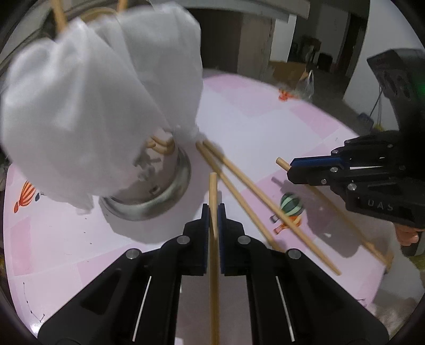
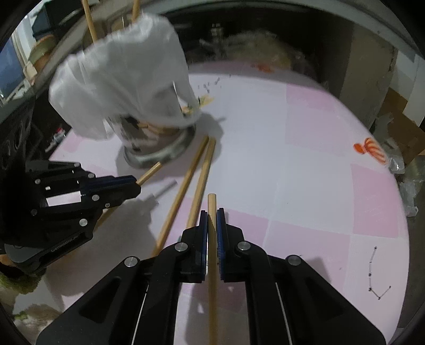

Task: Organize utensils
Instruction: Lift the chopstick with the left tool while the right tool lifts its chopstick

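My left gripper (image 1: 213,209) is shut on a wooden chopstick (image 1: 212,185) that runs straight between its blue pads, tip forward. To the right, my right gripper (image 1: 290,169) is shut on a second chopstick (image 1: 281,162), whose long end slants down to the table. The right wrist view shows the same: right gripper (image 2: 212,212) clamped on its chopstick (image 2: 212,201), left gripper (image 2: 138,185) holding its stick (image 2: 152,171). Two loose chopsticks (image 1: 239,191) (image 2: 191,180) lie side by side on the pink table (image 1: 265,127). A metal holder (image 1: 159,196) (image 2: 162,152) stands behind, half covered by a white bag (image 1: 93,106) (image 2: 124,79).
More chopsticks stick up out of the holder through the bag (image 1: 59,16). A hand (image 1: 406,236) shows under the right gripper. The round table's edge curves along the right (image 2: 398,212), with a crumpled plastic wrapper (image 2: 398,164) and cardboard boxes (image 2: 403,132) beyond it.
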A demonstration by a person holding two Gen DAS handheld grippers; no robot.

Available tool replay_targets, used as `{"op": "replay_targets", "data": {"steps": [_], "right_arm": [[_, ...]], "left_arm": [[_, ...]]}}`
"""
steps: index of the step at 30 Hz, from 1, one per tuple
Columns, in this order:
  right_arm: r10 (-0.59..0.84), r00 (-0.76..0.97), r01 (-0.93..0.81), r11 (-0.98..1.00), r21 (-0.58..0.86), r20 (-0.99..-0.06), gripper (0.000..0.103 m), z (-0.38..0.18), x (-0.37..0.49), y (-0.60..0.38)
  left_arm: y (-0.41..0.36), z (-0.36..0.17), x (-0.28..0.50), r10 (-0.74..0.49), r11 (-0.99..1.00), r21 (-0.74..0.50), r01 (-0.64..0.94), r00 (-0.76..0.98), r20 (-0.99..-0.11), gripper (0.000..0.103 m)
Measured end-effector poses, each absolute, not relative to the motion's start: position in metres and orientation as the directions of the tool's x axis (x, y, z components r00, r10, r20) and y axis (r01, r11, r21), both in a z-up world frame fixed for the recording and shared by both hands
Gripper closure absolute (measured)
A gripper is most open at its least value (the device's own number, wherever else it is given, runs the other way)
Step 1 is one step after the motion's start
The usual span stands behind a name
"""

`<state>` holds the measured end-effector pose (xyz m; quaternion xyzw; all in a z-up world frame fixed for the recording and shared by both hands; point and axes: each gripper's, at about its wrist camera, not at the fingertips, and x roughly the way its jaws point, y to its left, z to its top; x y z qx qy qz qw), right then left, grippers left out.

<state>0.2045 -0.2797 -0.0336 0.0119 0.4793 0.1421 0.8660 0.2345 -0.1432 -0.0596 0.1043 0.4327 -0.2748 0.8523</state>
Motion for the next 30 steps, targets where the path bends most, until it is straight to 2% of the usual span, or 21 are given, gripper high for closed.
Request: {"op": "replay_targets", "data": {"steps": [12, 30], "right_arm": [[0.302, 0.612, -0.239, 0.952, 0.193, -0.731, 0.096, 0.033, 0.184, -0.292], [0.286, 0.698, -0.247, 0.957, 0.154, -0.657, 0.096, 0.089, 0.137, -0.300]], "left_arm": [[-0.108, 0.016, 0.207, -0.498, 0.820, -0.160, 0.550, 0.546, -0.674, 0.098], [-0.069, 0.076, 0.152, -0.543, 0.809, -0.158, 0.567, 0.616, -0.571, 0.098]]}}
